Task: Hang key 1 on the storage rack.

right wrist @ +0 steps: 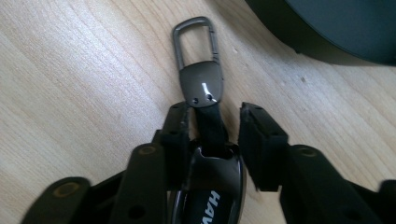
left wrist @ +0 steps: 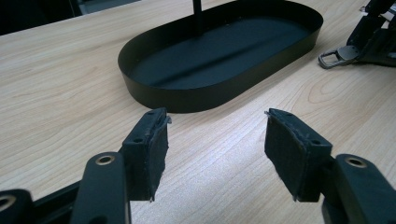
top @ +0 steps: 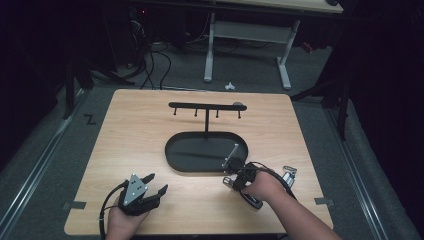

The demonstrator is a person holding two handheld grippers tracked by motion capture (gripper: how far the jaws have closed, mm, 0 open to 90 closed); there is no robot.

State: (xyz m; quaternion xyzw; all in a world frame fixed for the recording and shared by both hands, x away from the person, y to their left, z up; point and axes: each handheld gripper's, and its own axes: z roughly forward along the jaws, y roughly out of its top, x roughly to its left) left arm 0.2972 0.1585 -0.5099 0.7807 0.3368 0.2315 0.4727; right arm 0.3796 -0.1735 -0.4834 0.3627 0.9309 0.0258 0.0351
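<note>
Key fob (right wrist: 201, 84) on the table (top: 145, 130) between the right tool's (right wrist: 215, 123) jaws, just right of the tray (top: 175, 160).

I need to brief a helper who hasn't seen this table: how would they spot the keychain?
Start at the black oval tray mid-table. By its right end, between the right gripper pads, lies the keychain: a dark metal carabiner clip on a black strap, the one small metal thing on the wood.
</note>
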